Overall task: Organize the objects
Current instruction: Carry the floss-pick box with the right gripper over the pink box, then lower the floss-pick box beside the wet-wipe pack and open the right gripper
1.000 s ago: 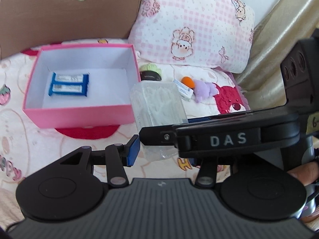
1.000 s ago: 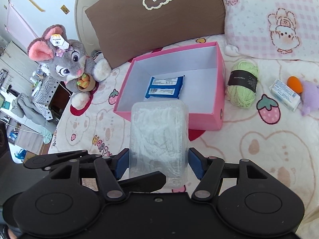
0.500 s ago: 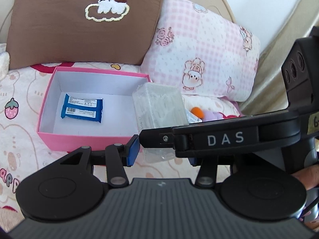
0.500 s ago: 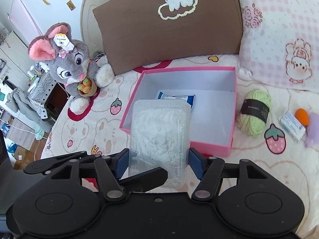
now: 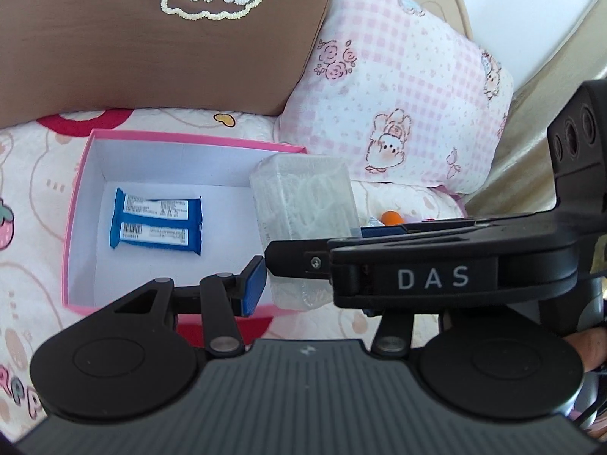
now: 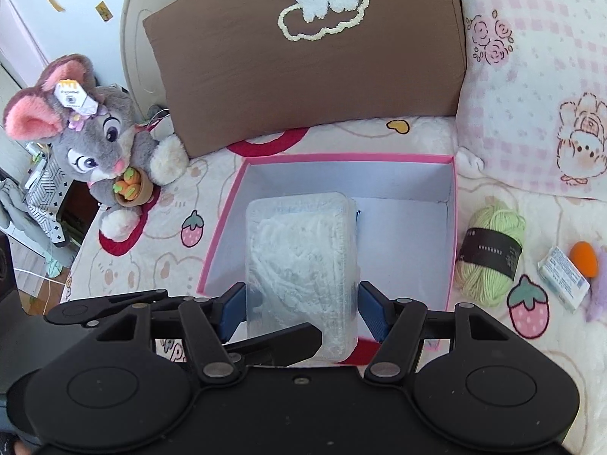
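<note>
Blue pads on the right gripper (image 6: 301, 309) press against both long sides of a clear plastic container (image 6: 301, 265), pinching it near its lower end so it sticks out forward between the fingers. The container is a rounded, translucent rectangular tub packed with white, wispy, fibrous material, its lid or wall hazy enough that single pieces cannot be made out. The left gripper (image 5: 307, 284) reaches in across the same container (image 5: 305, 223); its left blue pad (image 5: 253, 286) lies against the tub's lower side, while the opposite finger is hidden behind the right tool's black arm, so a grip on that side cannot be confirmed. The container hangs over the near part of the pink box (image 6: 453, 227), whose white interior holds blue wrapped bars (image 5: 155, 225) lying side by side at the left. To the box's right on the printed bedspread (image 6: 493, 341) lie a green yarn ball (image 6: 489, 256), a small white-and-blue packet (image 6: 563, 278) and an orange toy (image 6: 584, 258). A brown cushion (image 6: 303, 76) and pink checked pillow (image 6: 538, 87) stand behind, with a grey plush mouse (image 6: 91, 144) at far left. Compared with a second ago, the container was short of the box's near wall and now overlaps its interior; both tools have travelled toward the cushions, and their openings have not changed.
</note>
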